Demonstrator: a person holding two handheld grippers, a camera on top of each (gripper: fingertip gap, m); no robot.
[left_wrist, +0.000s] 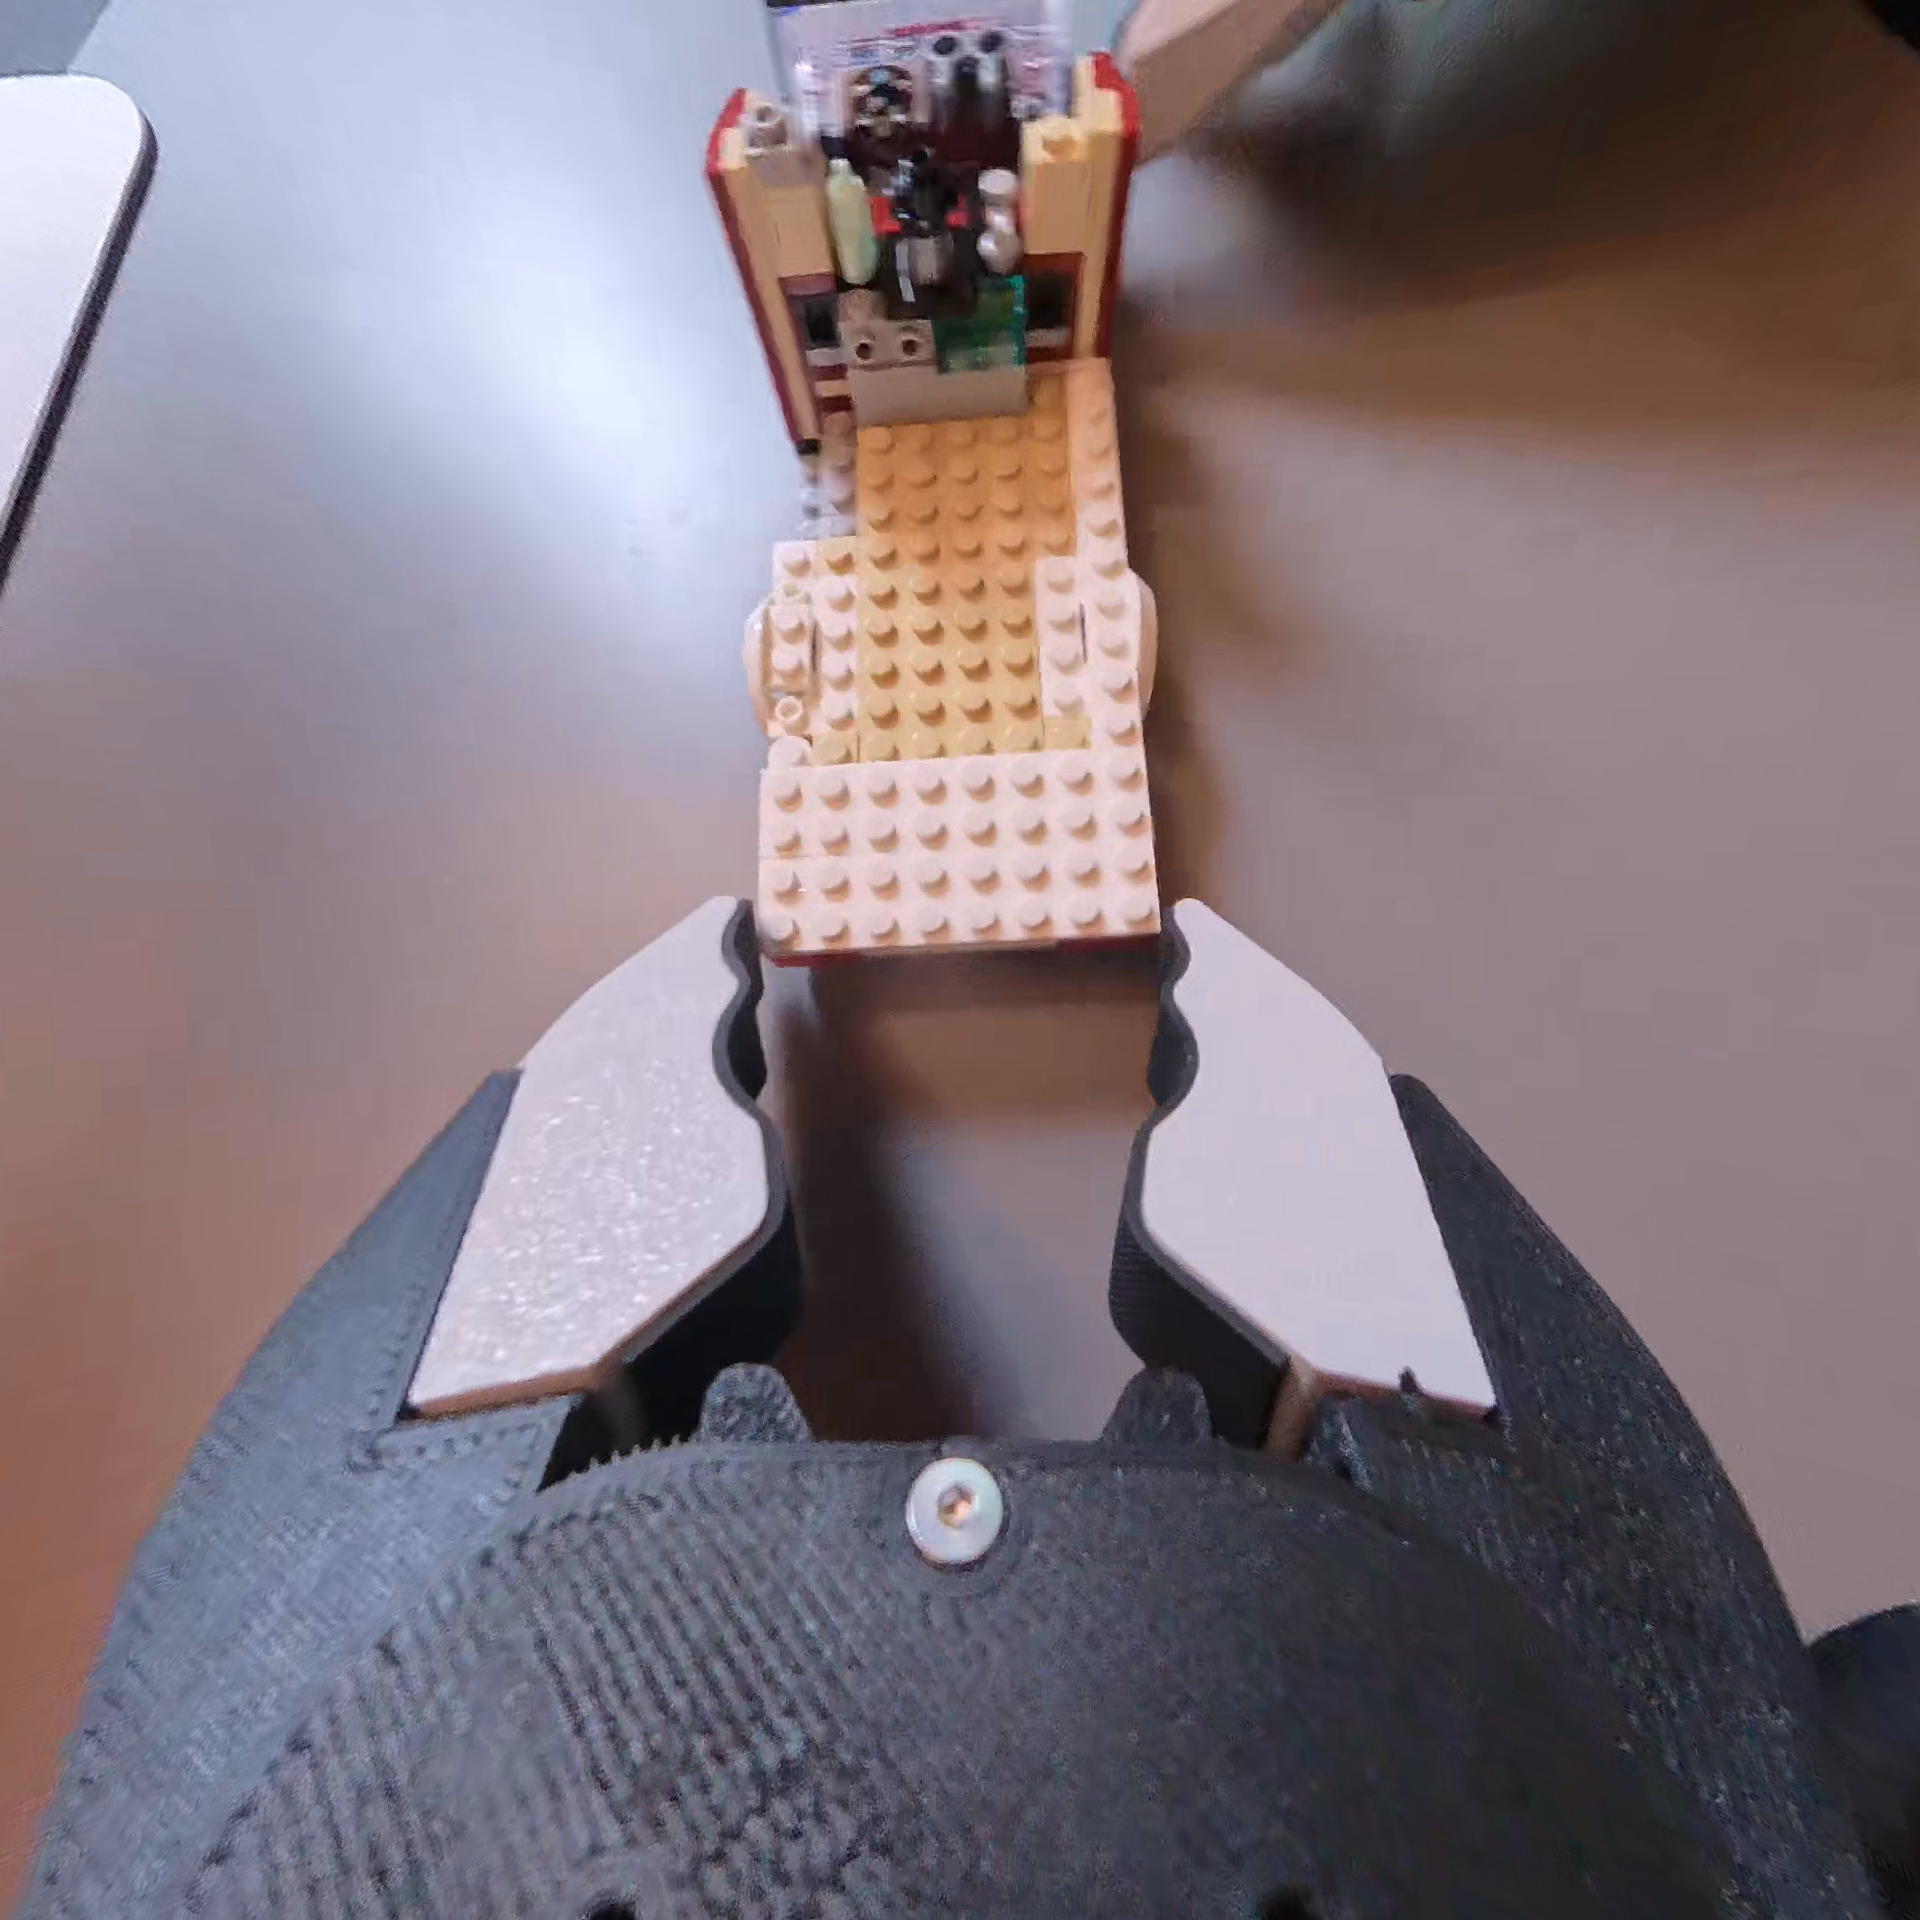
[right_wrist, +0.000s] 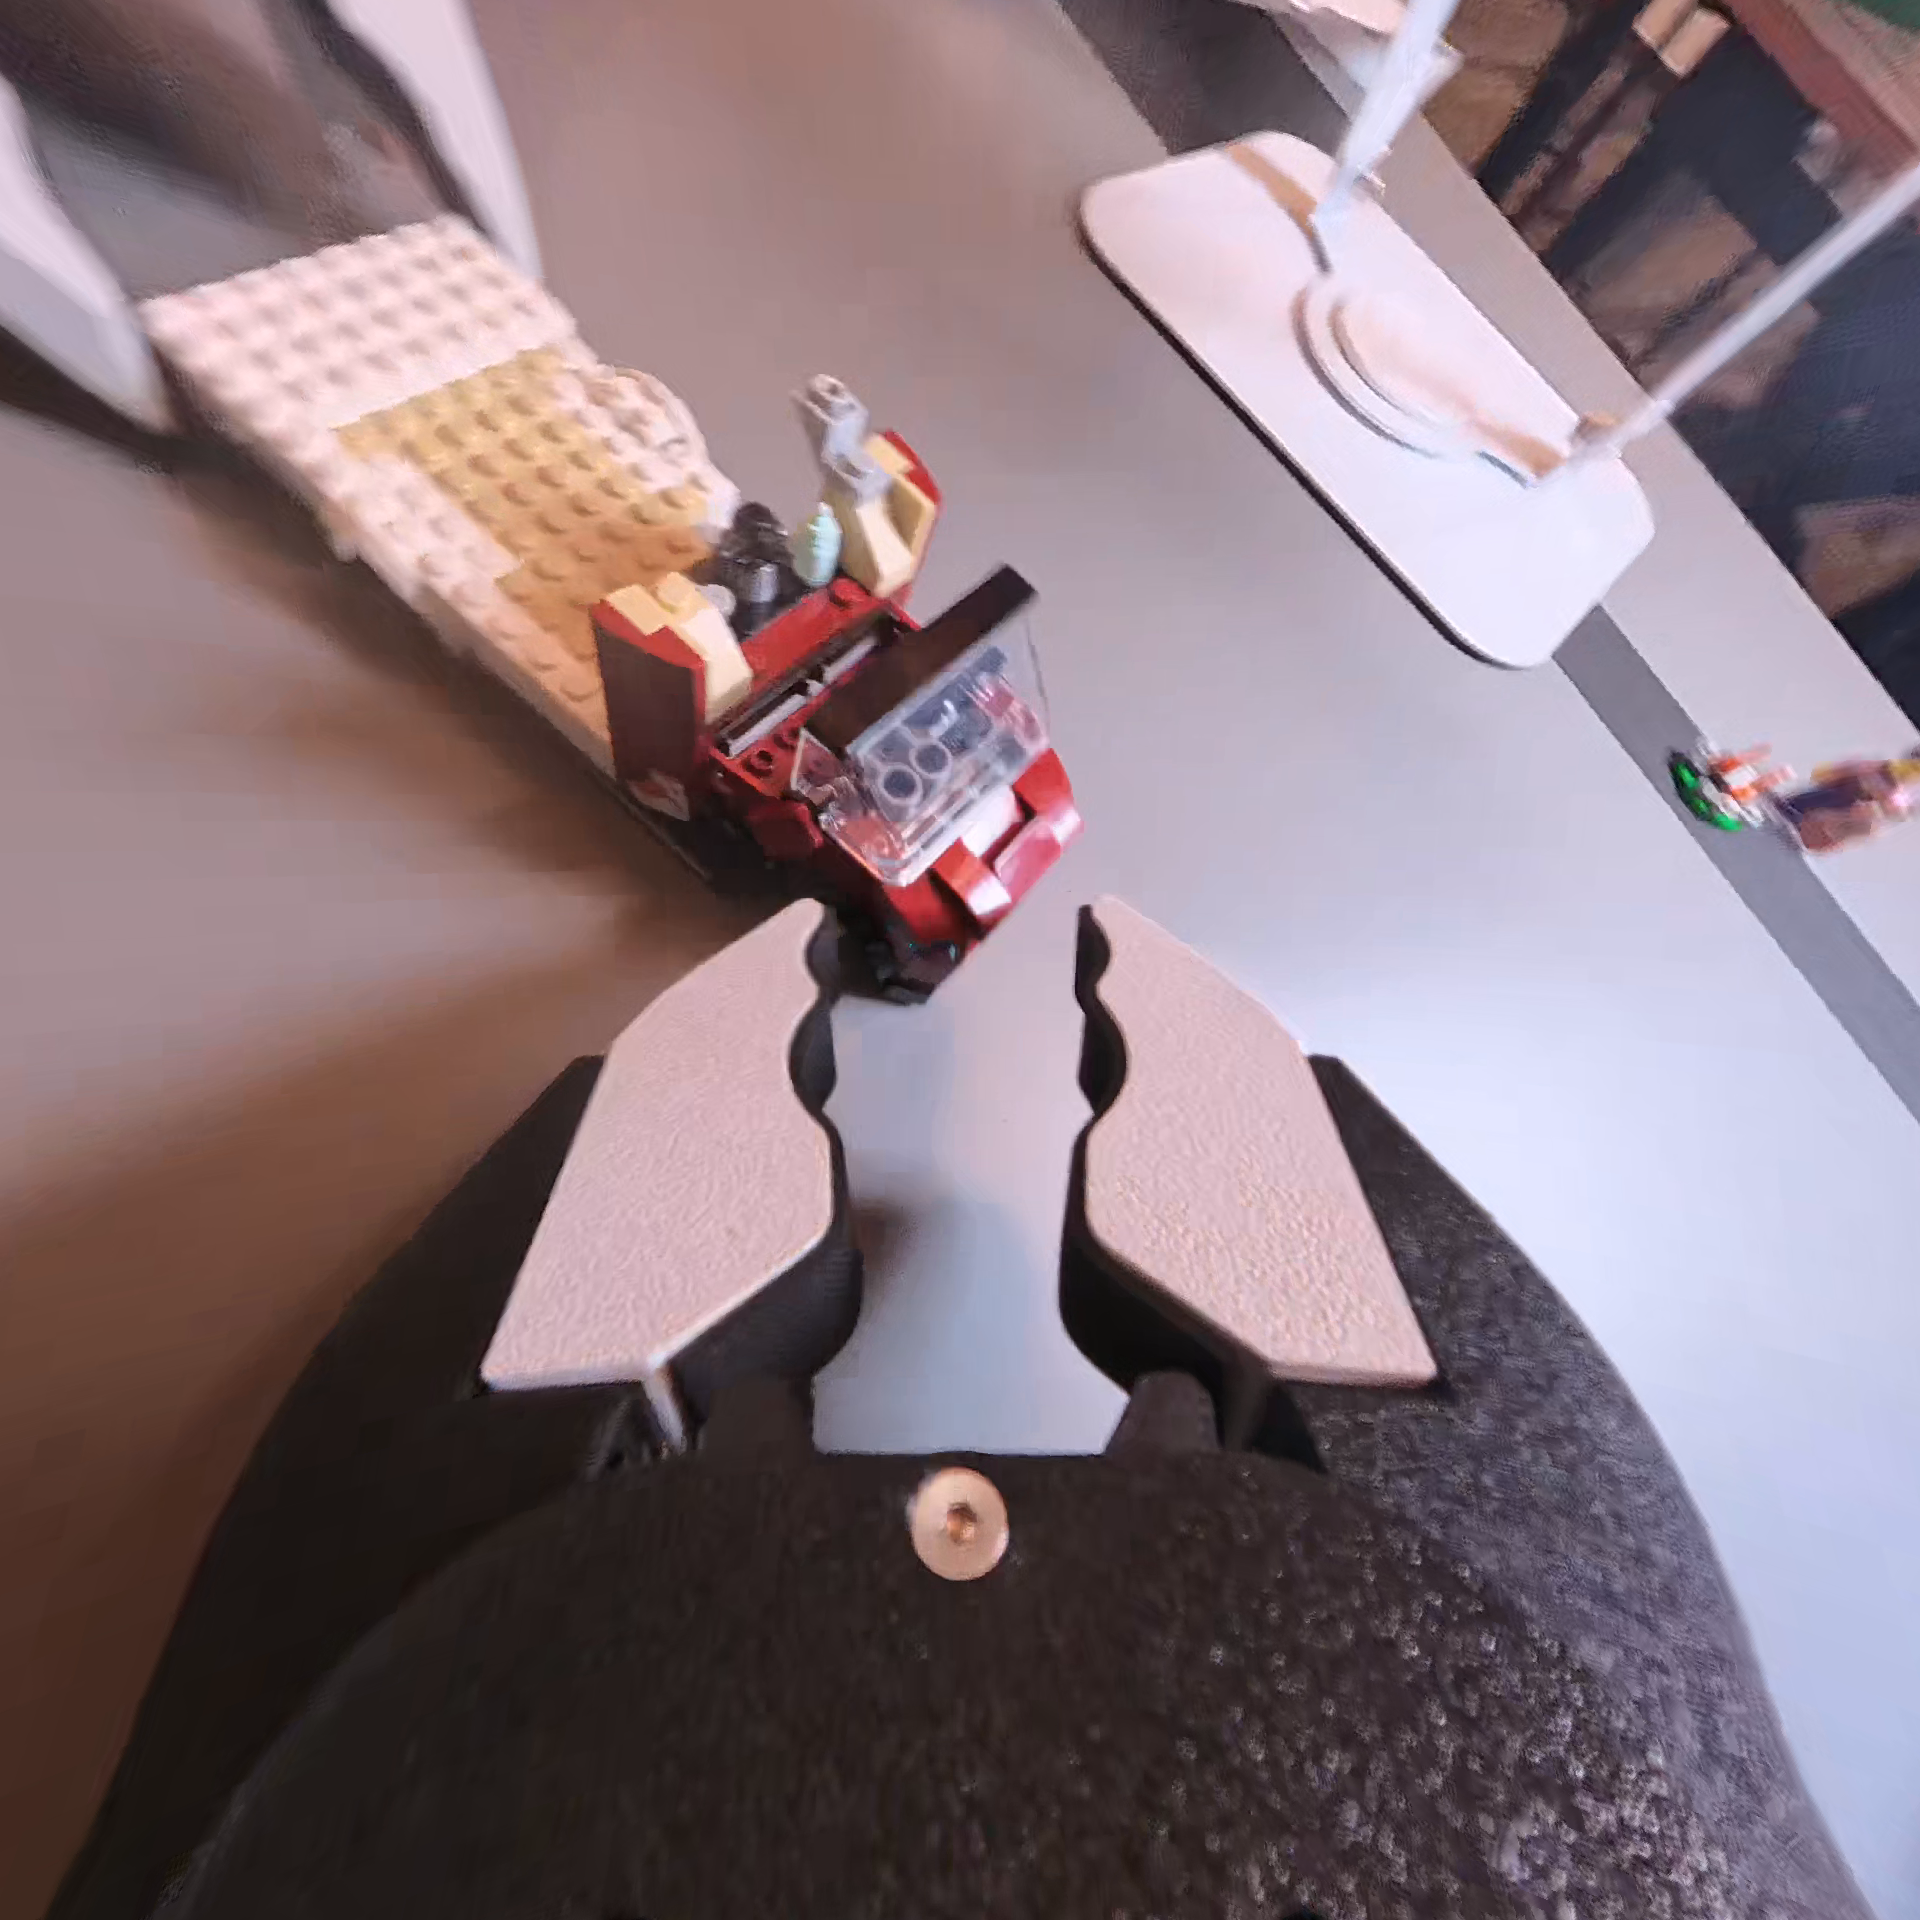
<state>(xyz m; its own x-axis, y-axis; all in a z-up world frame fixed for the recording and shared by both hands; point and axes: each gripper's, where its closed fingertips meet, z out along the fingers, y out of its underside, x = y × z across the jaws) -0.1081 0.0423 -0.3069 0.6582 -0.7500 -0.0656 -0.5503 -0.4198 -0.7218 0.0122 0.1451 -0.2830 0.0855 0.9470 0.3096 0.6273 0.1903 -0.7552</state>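
Right, 2 claws, both mine, both open and holding nothing. My left gripper (left_wrist: 961, 930) is spread wide, jaws straddling the near end of the brick-built model (left_wrist: 956, 727); the left fingertip (left_wrist: 743, 935) sits right at the corner of the cream studded plate (left_wrist: 956, 862), the other fingertip just off the opposite corner with a sliver of gap, so nothing is pinched. Model runs from my tips toward 12 o'clock: cream plate, then a tan studded floor (left_wrist: 961, 582), then a dark red and tan cabin end (left_wrist: 925, 239) crowded with small bits, too blurred to name. It rests on a grey-brown table (left_wrist: 416, 623). Pale rounded slab (left_wrist: 52, 291) at 10 o'clock, blurred shape at 1 o'clock, cannot tell what.

My right gripper (right_wrist: 945, 935) is about half open, bare between the pads, only table (right_wrist: 1299, 883) showing there. The dark red nose of the model (right_wrist: 997, 831) with a clear windscreen piece (right_wrist: 935, 769) lies just ahead at 12 to 11 o'clock, near the left fingertip (right_wrist: 800, 935); contact unclear. White stand base (right_wrist: 1351, 416) at 1 o'clock, small colourful toy pieces (right_wrist: 1766, 795) at 2 o'clock, well apart.
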